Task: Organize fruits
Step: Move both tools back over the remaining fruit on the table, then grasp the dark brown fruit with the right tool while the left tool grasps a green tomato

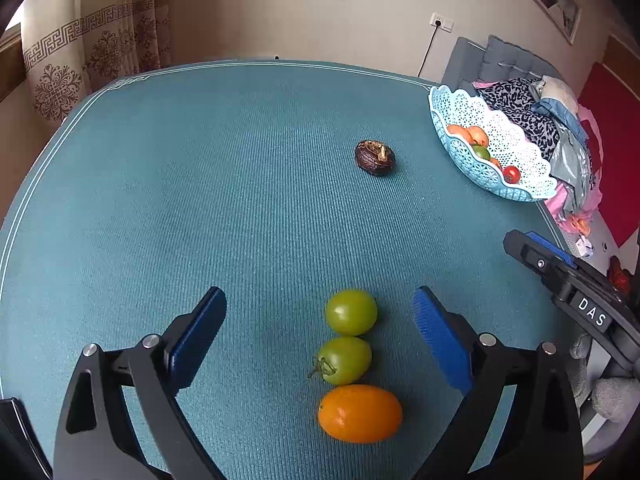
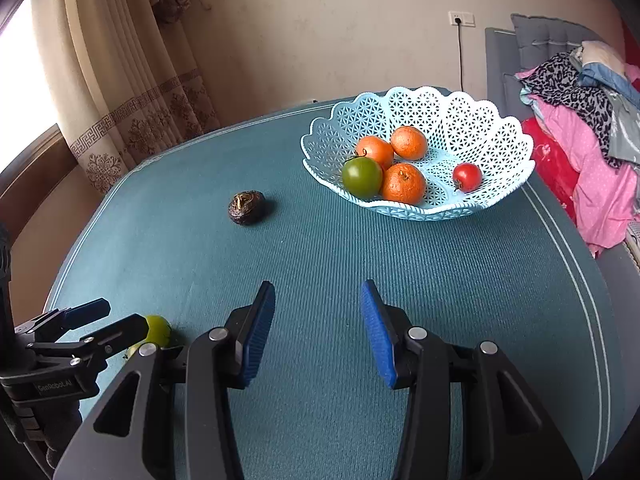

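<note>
My left gripper (image 1: 320,304) is open wide, low over the teal table. Three fruits lie in a row between its blue pads, untouched: a green tomato (image 1: 351,312), a stemmed green tomato (image 1: 344,360) and an orange oval fruit (image 1: 360,414). A dark brown wrinkled fruit (image 1: 375,157) (image 2: 246,208) lies alone mid-table. The light-blue lattice basket (image 1: 452,108) (image 2: 320,132) at the back right holds three oranges (image 2: 402,183), a green tomato (image 2: 362,177) and a red tomato (image 2: 467,177). My right gripper (image 2: 318,300) hangs open over bare cloth, nothing between its fingers.
The table's right edge (image 2: 580,280) runs just past the basket, with a pile of clothes (image 2: 592,132) on a grey sofa beyond it. A curtain (image 2: 120,100) hangs behind the far left corner. My left gripper (image 2: 80,328) shows in the right wrist view beside a green tomato (image 2: 158,330).
</note>
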A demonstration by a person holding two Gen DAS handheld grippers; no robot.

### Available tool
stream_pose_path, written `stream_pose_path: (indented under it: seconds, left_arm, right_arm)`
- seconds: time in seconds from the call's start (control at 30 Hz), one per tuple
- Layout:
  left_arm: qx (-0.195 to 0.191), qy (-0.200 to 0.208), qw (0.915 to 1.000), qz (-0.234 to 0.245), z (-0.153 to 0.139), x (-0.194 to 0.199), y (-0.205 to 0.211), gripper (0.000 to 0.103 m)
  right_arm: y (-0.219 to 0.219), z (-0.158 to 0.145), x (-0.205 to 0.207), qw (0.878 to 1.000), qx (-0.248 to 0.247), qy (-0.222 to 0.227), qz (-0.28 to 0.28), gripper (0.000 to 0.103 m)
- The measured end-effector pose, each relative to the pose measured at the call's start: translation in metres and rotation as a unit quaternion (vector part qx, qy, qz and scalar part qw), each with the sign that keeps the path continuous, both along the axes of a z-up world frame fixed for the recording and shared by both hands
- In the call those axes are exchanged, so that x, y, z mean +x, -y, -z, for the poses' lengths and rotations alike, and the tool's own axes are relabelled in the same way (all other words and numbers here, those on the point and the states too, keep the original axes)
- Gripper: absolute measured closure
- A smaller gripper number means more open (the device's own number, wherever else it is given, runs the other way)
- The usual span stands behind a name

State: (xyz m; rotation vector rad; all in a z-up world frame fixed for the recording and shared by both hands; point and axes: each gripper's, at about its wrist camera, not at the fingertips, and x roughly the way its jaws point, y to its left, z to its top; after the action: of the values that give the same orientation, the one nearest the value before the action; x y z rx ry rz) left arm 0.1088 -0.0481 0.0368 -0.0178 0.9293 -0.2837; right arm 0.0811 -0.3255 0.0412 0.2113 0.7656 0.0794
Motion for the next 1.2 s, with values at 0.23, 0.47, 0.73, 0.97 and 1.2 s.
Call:
stream_pose_path:
  seconds: [0.23, 0.47, 0.73, 0.97, 1.2]
  left_arm:
    - [0.005, -0.009, 0.9999, 0.003, 0.009, 0.002, 0.006, 0.022]
    - [0.008, -0.019, 0.9998, 0.003, 0.015, 0.004, 0.008, 0.037]
    - [0.005, -0.015, 0.9994, 0.031, 0.018, -0.002, 0.021, 0.07]
    - [0.003, 0.007, 0.9998, 0.021, 0.015, -0.004, 0.015, 0.073]
    - [0.023, 0.05, 0.998, -0.031, 0.004, -0.001, -0.003, 0.073]
  right_arm:
    - [-0.007, 0.002, 0.001, 1.0, -0.005, -0.004, -0.007, 0.058]
    - [-0.009, 0.003, 0.002, 1.0, -0.006, -0.006, -0.008, 0.058]
    - [-0.02, 0.005, 0.011, 1.0, -0.013, -0.009, -0.024, 0.058]
    - [-0.031, 0.006, 0.027, 0.999, -0.004, -0.013, -0.043, 0.058]
    - [-0.053, 0.007, 0.057, 0.997, -0.007, -0.014, -0.074, 0.058]
